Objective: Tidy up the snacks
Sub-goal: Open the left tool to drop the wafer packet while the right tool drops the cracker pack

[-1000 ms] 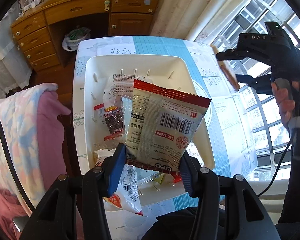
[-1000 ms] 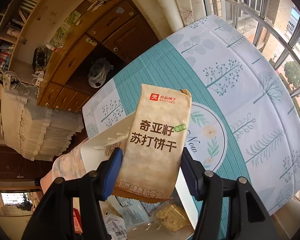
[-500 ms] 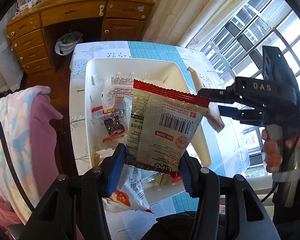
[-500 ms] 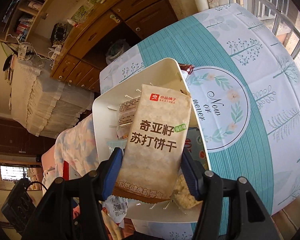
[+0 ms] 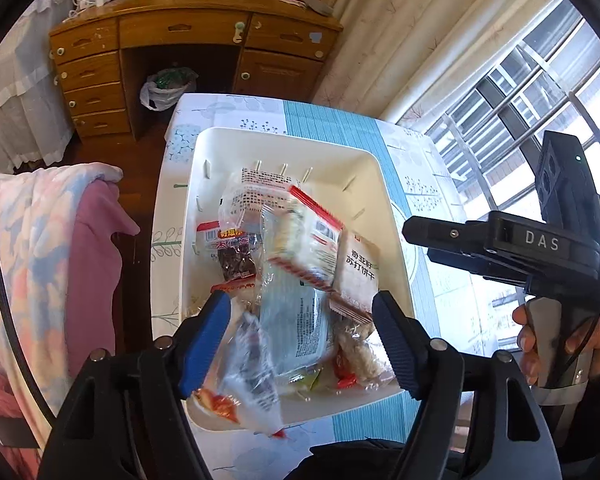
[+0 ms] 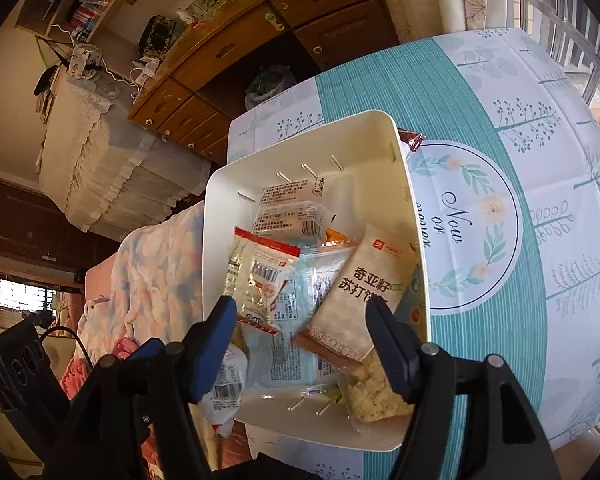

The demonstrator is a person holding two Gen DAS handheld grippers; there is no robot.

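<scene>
A white basket (image 5: 384, 184) (image 6: 216, 208) on the table holds several snack packets. My left gripper (image 5: 302, 326) is open and empty above its near end. The red-edged packet (image 5: 304, 240) (image 6: 260, 276) lies loose and tilted on the pile. My right gripper (image 6: 300, 328) is open and empty above the basket; its black body (image 5: 500, 244) shows in the left wrist view. The beige cracker packet (image 6: 356, 300) (image 5: 356, 272) leans against the basket's right wall. A clear packet (image 5: 244, 376) hangs over the near rim.
The table has a teal and white patterned cloth (image 6: 500, 208). A dark red wrapper (image 6: 410, 142) lies beside the basket's far right corner. A pink and blue blanket (image 5: 48, 248) lies left of the table. A wooden desk (image 5: 188, 48) stands beyond, windows (image 5: 540, 92) at right.
Both grippers have opened. The red-edged packet has dropped from my left gripper and the beige cracker packet from my right gripper into the basket. The right gripper moved closer over the basket.
</scene>
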